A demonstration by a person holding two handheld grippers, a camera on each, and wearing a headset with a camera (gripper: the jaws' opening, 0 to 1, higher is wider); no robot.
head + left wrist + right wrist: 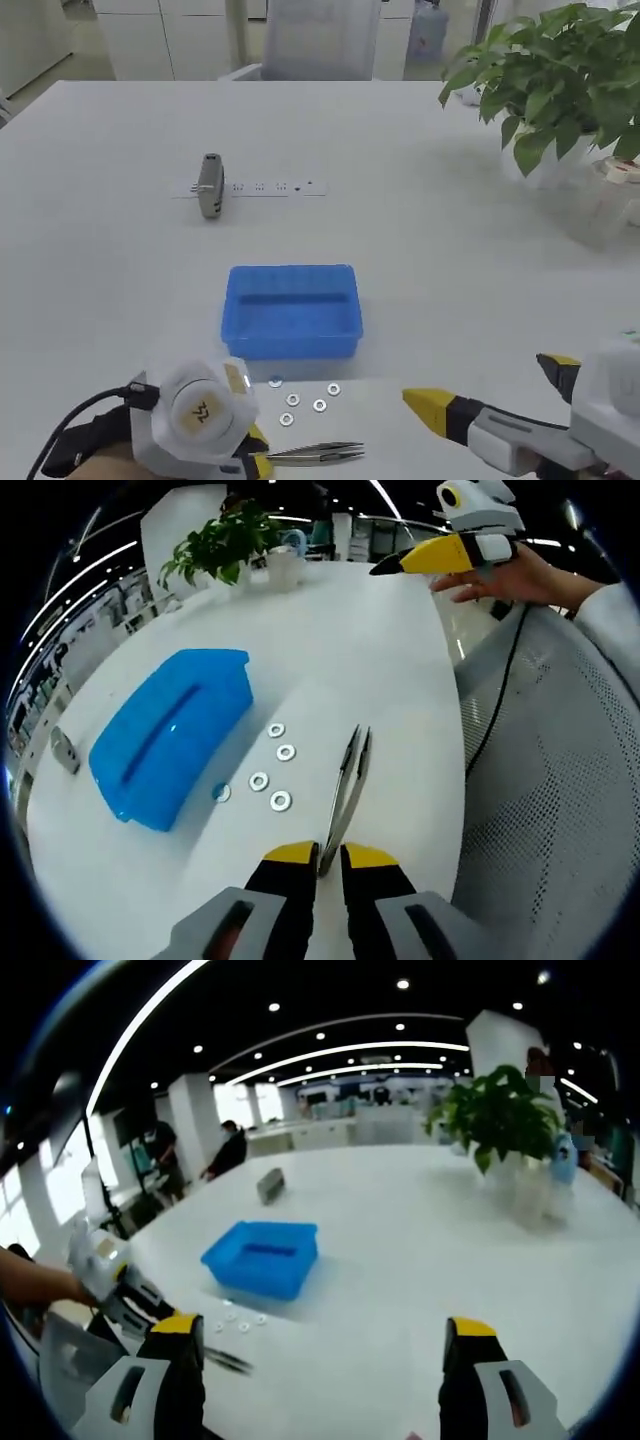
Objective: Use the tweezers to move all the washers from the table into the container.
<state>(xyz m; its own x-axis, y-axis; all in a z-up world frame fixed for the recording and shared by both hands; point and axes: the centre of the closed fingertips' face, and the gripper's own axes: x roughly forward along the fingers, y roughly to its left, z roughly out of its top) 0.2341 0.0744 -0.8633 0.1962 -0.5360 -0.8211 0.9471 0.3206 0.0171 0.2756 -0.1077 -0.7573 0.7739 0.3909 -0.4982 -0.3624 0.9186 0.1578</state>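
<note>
A blue container [290,310] sits mid-table, with several washers [305,400] lying on the table just in front of it. In the left gripper view the washers [272,770] lie between the container [165,735] and the metal tweezers [345,785]. My left gripper [330,858] is shut on the tweezers' rear end, and their tips point away over the table. In the head view the tweezers [315,453] lie low by my left gripper [258,464]. My right gripper [490,390] hovers open and holds nothing at the near right. Its own view has the container [262,1250] ahead of the right gripper [323,1328].
A power strip with a grey adapter [210,185] lies beyond the container. A potted plant [560,70] stands at the far right and a chair [320,40] at the far edge. The table's near edge runs close to both grippers.
</note>
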